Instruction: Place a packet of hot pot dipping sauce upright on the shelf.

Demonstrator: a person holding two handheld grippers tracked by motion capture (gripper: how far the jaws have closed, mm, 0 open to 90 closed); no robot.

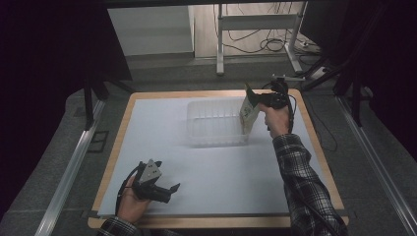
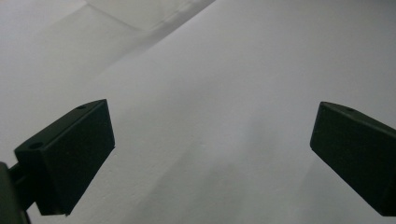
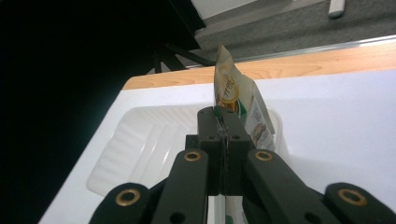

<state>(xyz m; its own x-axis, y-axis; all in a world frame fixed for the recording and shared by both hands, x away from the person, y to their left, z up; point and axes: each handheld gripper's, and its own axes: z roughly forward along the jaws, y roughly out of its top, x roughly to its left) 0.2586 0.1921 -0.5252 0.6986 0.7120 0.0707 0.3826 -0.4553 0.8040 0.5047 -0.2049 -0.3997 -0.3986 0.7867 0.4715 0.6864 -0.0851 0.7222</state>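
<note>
Overhead, a wood-edged table (image 1: pixel 314 142) is seen covered by a smooth, matte white sheet (image 1: pixel 211 172). A clear plastic tub (image 1: pixel 216 123), rectangular with ribbed walls and rounded corners, sits on the sheet toward the far side. Nothing can be made out lying on its floor.

A glossy pouch (image 1: pixel 249 112), flat and printed in cream, green and gold, is held by the right gripper (image 1: pixel 255 101) at the tub's right end. From the high view its lower part appears to lie at or just over the tub's right wall; whether it touches the tub cannot be told. In the right gripper view the pouch (image 3: pixel 238 105) is seen edge-on, standing upright above the jaws, with its long axis running up and away from the gripper and its crimped top edge pointing toward the far table edge. The tub (image 3: pixel 149 144) lies beyond and below it. The black jaws of the right gripper (image 3: pixel 225 140) are pressed together on the pouch's lower part.

The left gripper (image 1: pixel 169 189) is held low over the near-left part of the sheet, well apart from the tub, by a hand (image 1: pixel 130 204) in a plaid sleeve. In the left gripper view its blocky, matte black jaws are spread wide, with bare sheet (image 2: pixel 210 116) between them and nothing gripped.
</note>
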